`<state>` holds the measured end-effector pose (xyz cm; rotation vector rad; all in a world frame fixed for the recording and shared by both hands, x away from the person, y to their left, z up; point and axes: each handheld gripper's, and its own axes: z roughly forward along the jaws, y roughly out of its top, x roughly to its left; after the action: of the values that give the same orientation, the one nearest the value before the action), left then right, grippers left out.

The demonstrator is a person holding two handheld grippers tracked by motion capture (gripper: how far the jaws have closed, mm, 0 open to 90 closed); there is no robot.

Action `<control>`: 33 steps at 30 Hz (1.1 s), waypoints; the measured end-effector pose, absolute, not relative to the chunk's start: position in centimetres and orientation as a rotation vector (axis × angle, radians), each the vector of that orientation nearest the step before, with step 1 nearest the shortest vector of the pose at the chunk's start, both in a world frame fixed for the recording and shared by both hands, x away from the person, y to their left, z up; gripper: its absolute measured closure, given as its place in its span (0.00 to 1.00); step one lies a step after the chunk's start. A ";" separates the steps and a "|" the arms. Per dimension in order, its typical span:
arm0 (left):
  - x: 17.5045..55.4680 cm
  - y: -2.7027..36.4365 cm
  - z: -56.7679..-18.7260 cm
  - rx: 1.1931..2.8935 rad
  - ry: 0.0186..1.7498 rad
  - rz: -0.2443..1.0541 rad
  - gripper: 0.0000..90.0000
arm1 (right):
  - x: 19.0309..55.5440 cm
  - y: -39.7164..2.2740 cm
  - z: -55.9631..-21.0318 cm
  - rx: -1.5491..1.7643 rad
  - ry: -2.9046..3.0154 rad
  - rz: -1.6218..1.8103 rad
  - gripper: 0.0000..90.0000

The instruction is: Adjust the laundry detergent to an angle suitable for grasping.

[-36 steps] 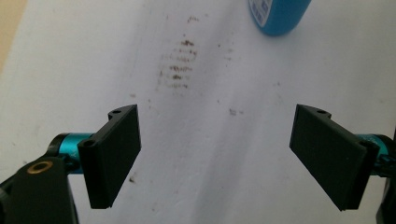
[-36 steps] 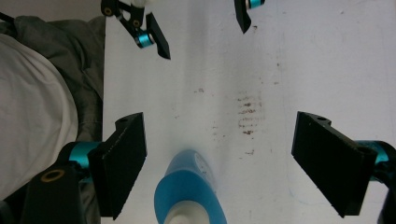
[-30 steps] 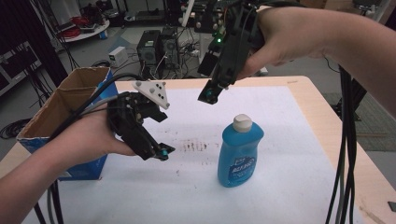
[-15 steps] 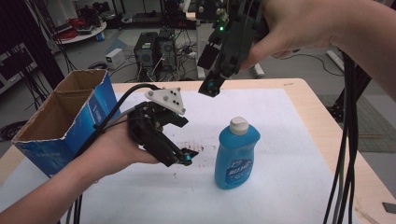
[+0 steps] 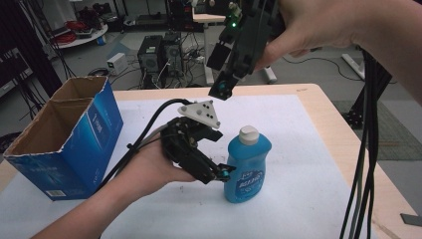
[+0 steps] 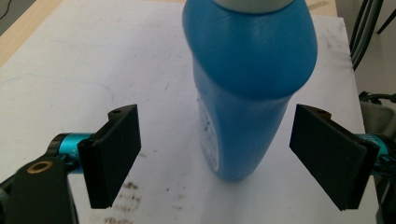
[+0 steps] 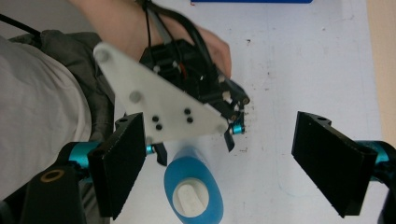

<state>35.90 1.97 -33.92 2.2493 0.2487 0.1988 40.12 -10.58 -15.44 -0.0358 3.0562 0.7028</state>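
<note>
Centrally, a blue dish-soap bottle (image 5: 246, 164) with a white cap is shown standing upright on the white sheet (image 5: 308, 164) that covers the wooden table (image 5: 338, 114). The left gripper (image 5: 225, 173) is held low at the bottle's left side, tips touching or just short of its lower body in the high view; in the left gripper view the bottle (image 6: 247, 88) is seen between the two black pads (image 6: 112, 154), which are spread wide and kept clear of it on both sides. The right gripper (image 5: 220, 89) is held above the table beyond the bottle, pointed downward; in the right gripper view its jaws are spread with nothing between the pads (image 7: 329, 156), and the bottle's cap (image 7: 190, 198) and the left gripper's grey three-cornered plate (image 7: 159, 105) are seen below. An open blue cardboard box (image 5: 64, 139) is shown at the table's left, well apart from the bottle.
</note>
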 end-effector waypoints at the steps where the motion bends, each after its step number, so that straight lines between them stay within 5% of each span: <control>1: 35.9 1.7 -34.0 2.245 0.249 0.194 0.18 | 40.1 -10.6 -15.4 -0.038 3.058 0.703 0.19; 33: 36.2 -1.3 -36.0 2.209 0.354 0.193 0.19 | 40.3 -10.5 -15.9 -0.036 3.062 0.687 0.19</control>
<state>36.19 -1.34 -36.01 2.2090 0.3536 0.1931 40.33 -10.50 -15.93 -0.0357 3.0616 0.6868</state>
